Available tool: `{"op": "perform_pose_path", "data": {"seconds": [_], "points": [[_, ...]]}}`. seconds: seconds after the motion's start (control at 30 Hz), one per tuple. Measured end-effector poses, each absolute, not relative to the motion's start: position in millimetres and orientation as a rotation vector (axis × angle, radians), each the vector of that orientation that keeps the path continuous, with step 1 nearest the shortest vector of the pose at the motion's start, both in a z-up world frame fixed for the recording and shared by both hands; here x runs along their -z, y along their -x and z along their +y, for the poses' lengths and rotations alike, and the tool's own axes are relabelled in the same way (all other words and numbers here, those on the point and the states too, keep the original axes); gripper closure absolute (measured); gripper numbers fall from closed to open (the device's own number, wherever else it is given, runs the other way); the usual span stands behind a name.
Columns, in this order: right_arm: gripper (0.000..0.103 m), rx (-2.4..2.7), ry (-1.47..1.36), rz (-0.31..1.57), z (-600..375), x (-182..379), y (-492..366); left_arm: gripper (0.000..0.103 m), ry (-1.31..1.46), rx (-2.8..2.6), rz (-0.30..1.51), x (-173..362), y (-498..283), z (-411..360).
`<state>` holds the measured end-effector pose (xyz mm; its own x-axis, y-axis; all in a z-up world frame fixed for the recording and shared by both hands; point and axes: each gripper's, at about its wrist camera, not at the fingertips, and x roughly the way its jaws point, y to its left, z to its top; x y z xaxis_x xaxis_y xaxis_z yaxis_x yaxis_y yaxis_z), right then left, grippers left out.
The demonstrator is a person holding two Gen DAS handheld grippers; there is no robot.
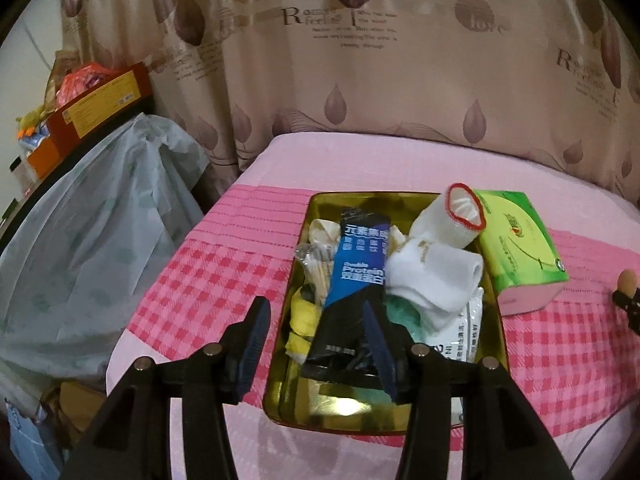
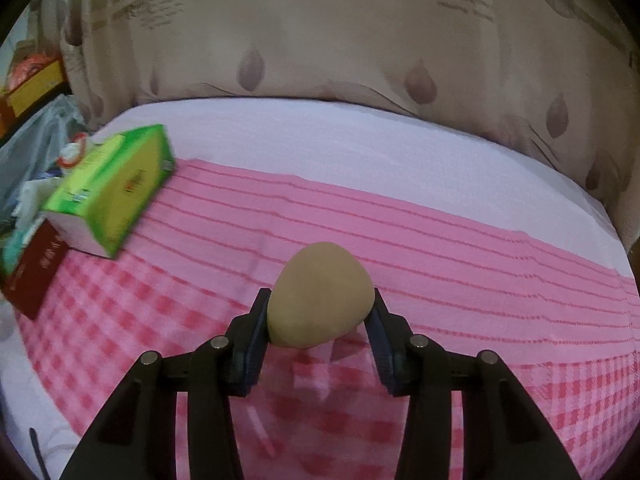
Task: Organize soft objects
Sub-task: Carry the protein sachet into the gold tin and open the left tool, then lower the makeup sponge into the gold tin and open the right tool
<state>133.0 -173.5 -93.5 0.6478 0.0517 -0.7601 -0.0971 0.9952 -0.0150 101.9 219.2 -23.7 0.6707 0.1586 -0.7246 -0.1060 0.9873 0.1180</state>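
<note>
A gold tin box (image 1: 296, 368) sits on the pink checked cloth, filled with white socks (image 1: 434, 276), a red-rimmed white sock roll (image 1: 452, 220), a blue-black protein packet (image 1: 354, 280), and other small soft items. My left gripper (image 1: 316, 340) is open and empty, hovering over the box's near end. My right gripper (image 2: 318, 320) is shut on a tan egg-shaped soft ball (image 2: 320, 294), held above the cloth to the right of the box. The ball also shows at the right edge of the left wrist view (image 1: 627, 280).
A green tissue pack (image 1: 520, 240) lies just right of the box; it also shows in the right wrist view (image 2: 112, 188). A dark red booklet or lid (image 2: 36, 276) lies beside it. A plastic-covered heap (image 1: 92, 240) and boxes (image 1: 96, 104) stand left. A curtain (image 1: 360, 60) hangs behind.
</note>
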Motion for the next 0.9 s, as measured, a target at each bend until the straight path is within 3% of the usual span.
{"op": "perform_pose_path", "data": {"seconds": [0.57,0.9], "points": [[0.061,-0.399,0.139,0.785,-17,38,-117,0.054,0.012,-0.21,0.826,25,-102,245],[0.061,-0.568,0.195,0.793,77,39,-113,0.054,0.001,-0.234,0.817,24,-102,246]]}}
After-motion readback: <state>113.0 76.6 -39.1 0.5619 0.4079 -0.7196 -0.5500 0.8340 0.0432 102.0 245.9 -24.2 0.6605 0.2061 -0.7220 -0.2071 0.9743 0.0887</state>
